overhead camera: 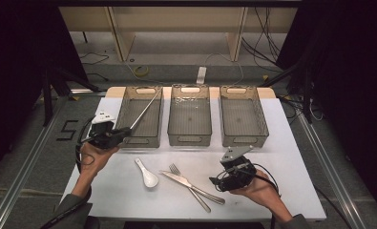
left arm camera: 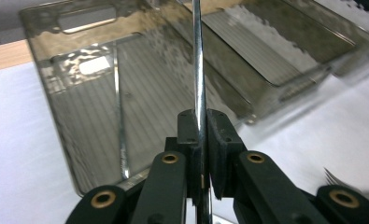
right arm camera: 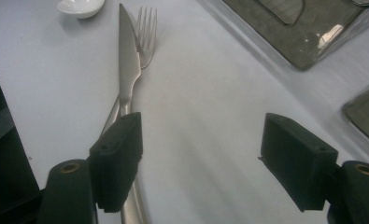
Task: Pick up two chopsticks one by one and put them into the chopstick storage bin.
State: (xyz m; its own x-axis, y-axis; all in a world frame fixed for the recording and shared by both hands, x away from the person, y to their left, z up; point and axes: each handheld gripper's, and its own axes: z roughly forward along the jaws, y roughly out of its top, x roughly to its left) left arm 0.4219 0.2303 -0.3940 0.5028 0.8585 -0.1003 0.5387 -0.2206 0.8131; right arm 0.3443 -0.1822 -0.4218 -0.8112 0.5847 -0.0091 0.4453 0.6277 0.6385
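Right tool [overhead camera: 220, 177] wide, left tool [overhead camera: 124, 132] clamping one chopstick [overhead camera: 145, 109]; three bins [overhead camera: 189, 139].

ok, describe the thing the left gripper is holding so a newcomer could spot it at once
Start at the row of three smoky clear bins along the table's far edge and take the leftmost bin. A thin metal rod slants across it, its near end clamped in the left gripper. Unlike the knife, fork and white spoon lying on the table, it is held raised.

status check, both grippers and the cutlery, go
Left gripper shut on chopstick, tip over left bin. Right gripper open above knife and fork. Spoon on table, nothing blocking.
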